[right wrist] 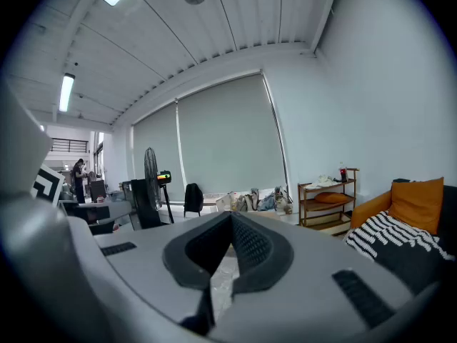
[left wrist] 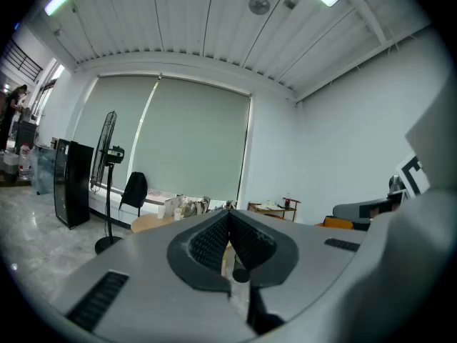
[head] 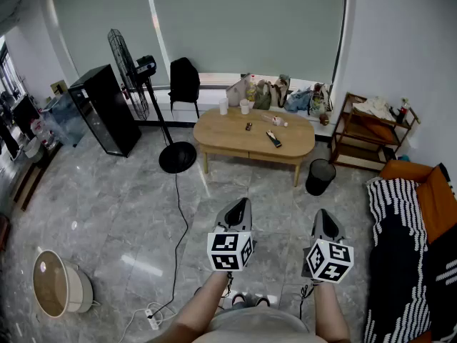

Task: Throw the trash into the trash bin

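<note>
Office trash run: a person is holding the left gripper (head: 240,206) and the right gripper (head: 325,216) side by side above a grey marble floor (head: 107,213), both pointing almost level into the room. Each gripper's jaws are sitting pressed together with nothing between them. Well ahead of the right gripper, a black trash bin (head: 320,176) is standing just beside the right end of an oval wooden table (head: 228,138). Small items, among them a dark flat object (head: 274,139), are lying on the tabletop far beyond both grippers; which is trash cannot be told. A standing fan (head: 128,73) is rising ahead, left of the left gripper, and a striped blanket (head: 393,220) is lying over an orange sofa (head: 439,199) at the right gripper's right.
</note>
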Motion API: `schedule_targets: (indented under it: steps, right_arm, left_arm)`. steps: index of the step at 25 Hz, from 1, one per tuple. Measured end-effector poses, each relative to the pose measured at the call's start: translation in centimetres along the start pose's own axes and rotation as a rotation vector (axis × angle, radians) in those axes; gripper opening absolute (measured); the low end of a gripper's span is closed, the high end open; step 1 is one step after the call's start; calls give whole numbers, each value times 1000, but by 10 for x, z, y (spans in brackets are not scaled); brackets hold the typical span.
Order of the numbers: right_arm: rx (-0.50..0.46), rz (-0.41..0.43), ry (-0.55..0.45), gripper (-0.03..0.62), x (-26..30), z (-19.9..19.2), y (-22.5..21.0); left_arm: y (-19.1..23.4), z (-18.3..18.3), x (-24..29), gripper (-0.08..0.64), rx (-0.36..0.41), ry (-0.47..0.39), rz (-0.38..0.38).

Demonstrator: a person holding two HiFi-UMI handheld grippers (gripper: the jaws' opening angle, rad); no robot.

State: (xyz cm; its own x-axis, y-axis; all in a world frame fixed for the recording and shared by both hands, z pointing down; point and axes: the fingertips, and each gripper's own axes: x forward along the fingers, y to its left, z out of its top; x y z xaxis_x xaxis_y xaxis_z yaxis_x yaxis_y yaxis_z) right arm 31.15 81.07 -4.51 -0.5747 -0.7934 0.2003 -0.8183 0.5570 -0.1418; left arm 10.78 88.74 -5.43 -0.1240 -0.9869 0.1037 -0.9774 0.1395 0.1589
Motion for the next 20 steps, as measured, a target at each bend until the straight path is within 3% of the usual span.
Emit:
schedule_targets:
  steps: [18, 20]
  right_arm:
    - [15, 30, 10, 9, -11, -10, 12]
    - [5, 38, 9, 62, -12, -9, 13]
  left_arm:
    - [6, -3, -21, 18, -3, -2, 10]
    - [7, -2, -22, 18, -3, -4, 12]
